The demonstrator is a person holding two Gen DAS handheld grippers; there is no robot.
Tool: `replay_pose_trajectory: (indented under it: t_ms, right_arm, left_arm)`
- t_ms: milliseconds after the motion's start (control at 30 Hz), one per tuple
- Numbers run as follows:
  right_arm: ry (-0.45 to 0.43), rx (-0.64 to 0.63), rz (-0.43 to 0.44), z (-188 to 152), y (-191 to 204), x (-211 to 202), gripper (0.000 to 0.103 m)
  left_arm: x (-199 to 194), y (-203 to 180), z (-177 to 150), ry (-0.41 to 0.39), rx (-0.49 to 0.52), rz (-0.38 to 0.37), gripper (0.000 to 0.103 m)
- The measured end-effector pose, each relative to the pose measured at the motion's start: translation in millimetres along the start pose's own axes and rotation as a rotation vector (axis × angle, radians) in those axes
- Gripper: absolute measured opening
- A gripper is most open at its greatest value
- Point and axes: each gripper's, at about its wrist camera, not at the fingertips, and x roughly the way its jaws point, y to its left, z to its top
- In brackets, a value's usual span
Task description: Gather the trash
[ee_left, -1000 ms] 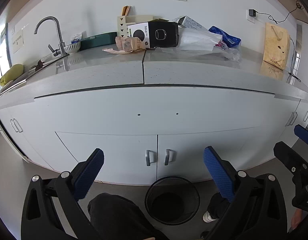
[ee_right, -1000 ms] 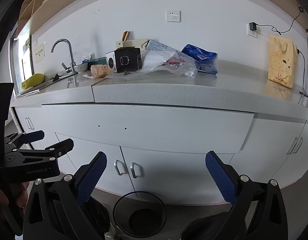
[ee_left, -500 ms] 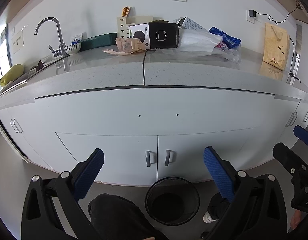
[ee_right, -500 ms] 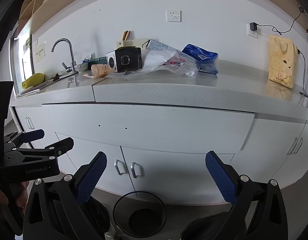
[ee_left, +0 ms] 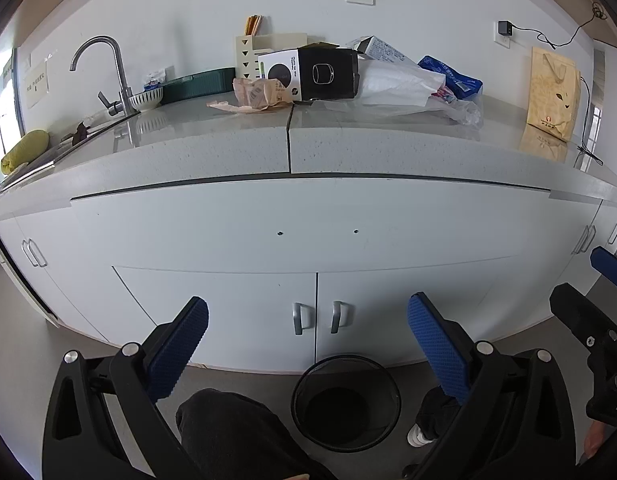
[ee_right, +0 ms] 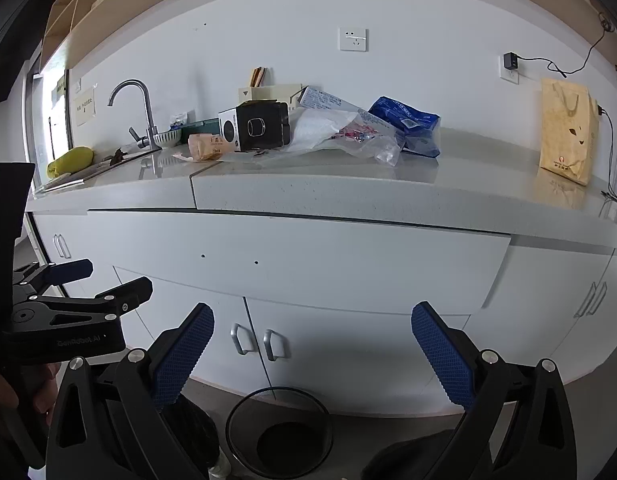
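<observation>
A heap of trash lies at the back of the grey countertop (ee_left: pixel 228 152): a black-and-white box (ee_left: pixel 308 74) (ee_right: pixel 254 128), a crumpled tan wrapper (ee_left: pixel 256 94) (ee_right: pixel 204 148), a white plastic bag (ee_left: pixel 400 86) (ee_right: pixel 328 130), a clear bag (ee_right: pixel 382 148) and a blue packet (ee_left: pixel 452 76) (ee_right: pixel 406 122). On the floor in front of the cabinets stands a black mesh bin (ee_left: pixel 346 402) (ee_right: pixel 278 430). My left gripper (ee_left: pixel 308 352) and right gripper (ee_right: pixel 312 356) are both open and empty, low in front of the cabinet doors, far below the trash.
A sink with a curved tap (ee_left: pixel 108 76) is at the left, with a bowl (ee_left: pixel 146 100) and a green tray (ee_left: pixel 196 84) behind it. A yellow paper bag (ee_left: pixel 552 92) stands at the right by a cable. The person's dark trouser legs (ee_left: pixel 236 432) flank the bin.
</observation>
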Motion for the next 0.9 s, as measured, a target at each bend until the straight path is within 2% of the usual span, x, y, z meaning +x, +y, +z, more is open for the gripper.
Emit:
replay_pose_trajectory:
  t_ms: [267, 400, 500, 600, 667, 767, 900]
  right_arm:
    - [-0.020, 0.018, 0.014, 4.6, -4.0, -3.7, 0.100]
    - [-0.059, -0.026, 0.022, 8.4, -1.6, -9.8, 0.100]
    - [-0.107, -0.067, 0.010, 15.2, 0.3, -16.5, 0.100]
    - [-0.123, -0.085, -0.002, 23.1, -0.6, -19.7, 0.100]
    - [-0.143, -0.104, -0.022, 29.8, -1.7, -21.8, 0.100]
    - [-0.186, -0.139, -0.030, 45.3, -6.1, -23.7, 0.100]
    - [-0.257, -0.207, -0.065, 72.8, -14.3, -24.7, 0.100]
  left_arm:
    - [1.5, 6.8, 0.1, 0.009, -0.029, -0.009, 0.099]
    - [-1.8, 7.6, 2.6, -0.011, -0.034, -0.019, 0.099]
    - [-4.6, 2.7, 6.1, -0.046, 0.008, -0.006, 0.099]
    - [-14.3, 4.8, 10.4, -0.135, 0.005, 0.047, 0.099]
    - [-16.6, 9.4, 18.4, -0.140, 0.003, 0.047, 0.099]
    - [-15.5, 19.8, 36.4, -0.142, -0.026, -0.004, 0.099]
    - [-9.5, 29.8, 65.6, -0.167, -0.031, 0.010, 0.099]
